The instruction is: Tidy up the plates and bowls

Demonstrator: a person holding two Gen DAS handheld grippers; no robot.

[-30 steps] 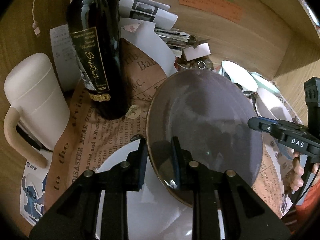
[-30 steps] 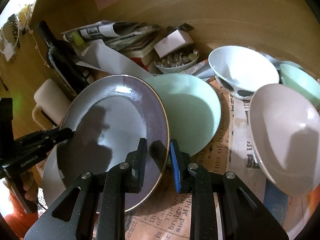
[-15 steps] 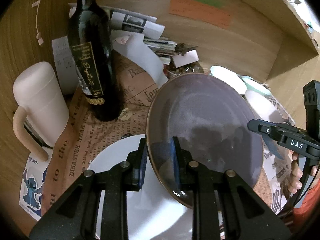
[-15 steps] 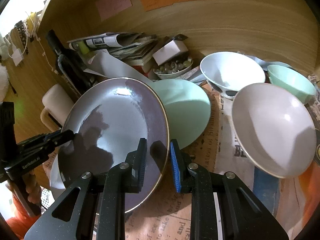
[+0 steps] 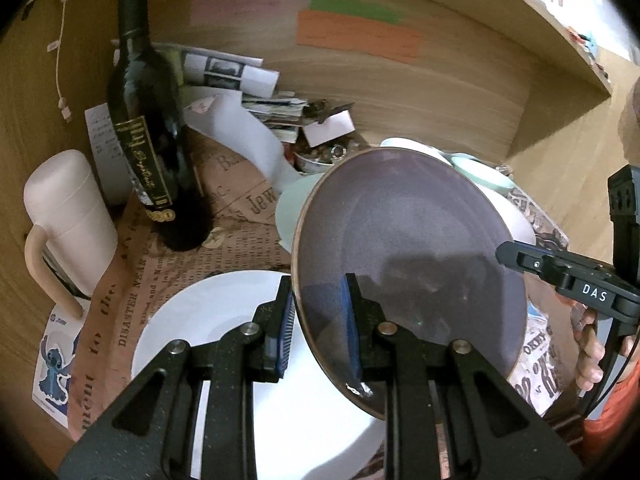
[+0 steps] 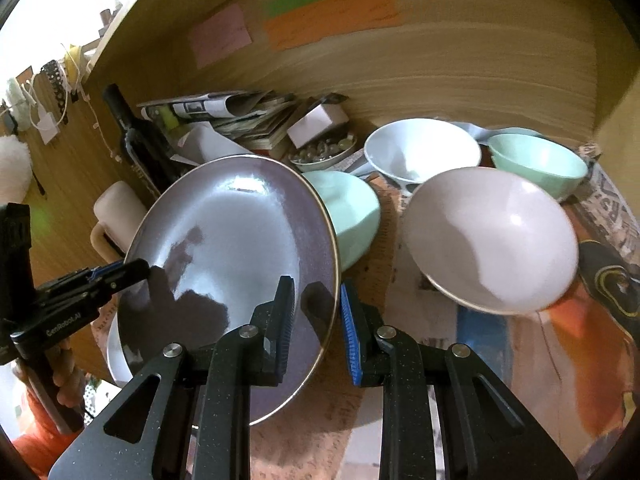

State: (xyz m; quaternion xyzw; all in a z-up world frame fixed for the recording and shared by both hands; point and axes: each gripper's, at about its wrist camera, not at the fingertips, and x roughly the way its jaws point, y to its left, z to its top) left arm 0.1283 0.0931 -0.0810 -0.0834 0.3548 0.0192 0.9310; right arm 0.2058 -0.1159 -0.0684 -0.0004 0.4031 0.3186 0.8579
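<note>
Now both my left gripper (image 5: 318, 322) and right gripper (image 6: 316, 320) pinch the purple plate's (image 5: 408, 264) opposite rims above the white plate (image 5: 224, 312); uneven lifting could slip it.

The purple plate (image 5: 408, 248) hides most of the mint plate (image 5: 290, 208); sticky-note (image 5: 356, 34) writing is blurred.

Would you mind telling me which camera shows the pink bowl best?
The right wrist view: the pink bowl lies whole and unobstructed there, right of the purple plate. In the left wrist view the plate hides nearly all of it; only a pale edge peeks out behind its right rim.
</note>
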